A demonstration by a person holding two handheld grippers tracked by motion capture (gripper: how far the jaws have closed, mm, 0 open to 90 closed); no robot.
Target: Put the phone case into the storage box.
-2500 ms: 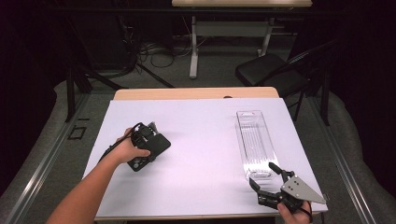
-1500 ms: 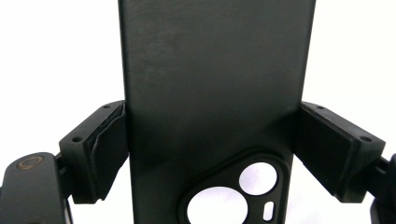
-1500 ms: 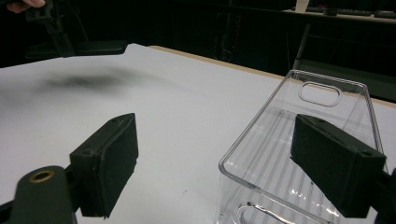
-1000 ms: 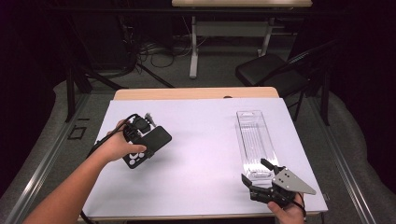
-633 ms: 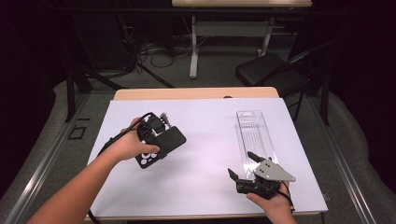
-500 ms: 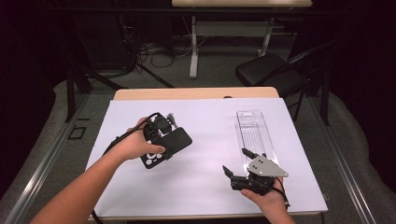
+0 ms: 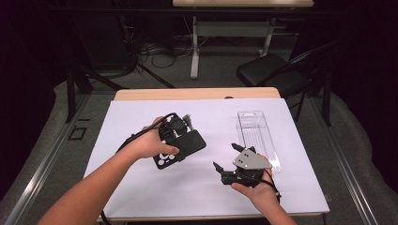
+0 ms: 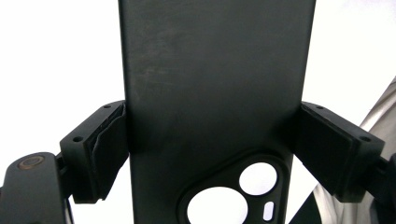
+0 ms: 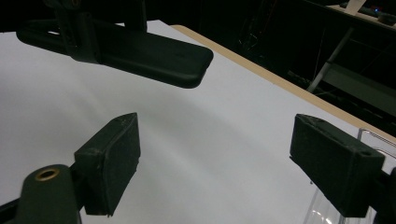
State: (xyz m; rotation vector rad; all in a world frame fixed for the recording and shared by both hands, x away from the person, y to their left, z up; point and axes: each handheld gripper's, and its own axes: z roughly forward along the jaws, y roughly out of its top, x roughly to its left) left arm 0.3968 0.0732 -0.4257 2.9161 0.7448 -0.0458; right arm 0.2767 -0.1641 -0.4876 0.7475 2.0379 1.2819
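Above the white table [image 7: 141, 117], we see the left gripper [image 7: 180, 140] pinching a black phone case [image 8: 215, 93], while the right gripper [image 7: 230, 157] holds its jaws spread and empty beside a clear plastic box [image 7: 256, 129].

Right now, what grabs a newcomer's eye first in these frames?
The black phone case, clamped across its width in the left gripper and held above the white table cover left of centre. Next, the right gripper near the front right, its jaws open and empty and aimed toward the case. Just behind it lies a clear plastic package flat on the cover.
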